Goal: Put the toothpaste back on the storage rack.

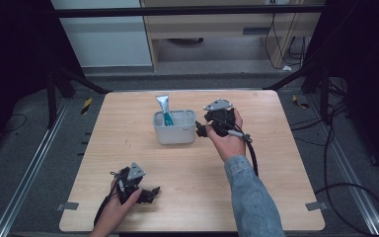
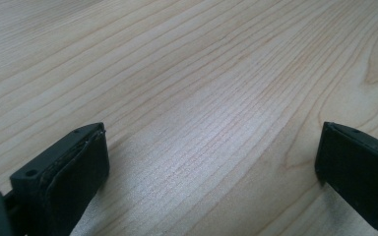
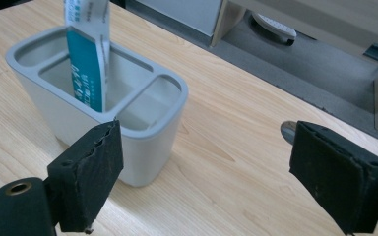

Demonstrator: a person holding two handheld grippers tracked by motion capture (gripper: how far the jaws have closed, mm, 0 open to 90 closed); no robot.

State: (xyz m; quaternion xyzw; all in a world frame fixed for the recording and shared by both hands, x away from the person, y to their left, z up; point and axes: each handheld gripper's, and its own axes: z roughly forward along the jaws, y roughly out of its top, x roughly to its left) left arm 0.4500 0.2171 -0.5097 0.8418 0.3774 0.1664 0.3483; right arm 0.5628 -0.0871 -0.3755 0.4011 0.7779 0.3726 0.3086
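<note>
A grey holder (image 1: 174, 129) with several compartments stands on the wooden table (image 1: 256, 187), behind its middle. A white and teal tube (image 1: 165, 109) stands upright in it, its flat end up. In the right gripper view the holder (image 3: 147, 142) sits left of centre with the tube (image 3: 87, 54) in its middle compartment. My right gripper (image 1: 201, 130) hovers just right of the holder, jaws open and empty (image 3: 204, 172). My left gripper (image 1: 151, 192) rests near the table's front left, open over bare wood (image 2: 211, 167).
Black cables trail from both grippers across the table. Beyond the far table edge stand a wooden cabinet (image 1: 217, 29) and black frame legs. Metal rails run along the floor on both sides.
</note>
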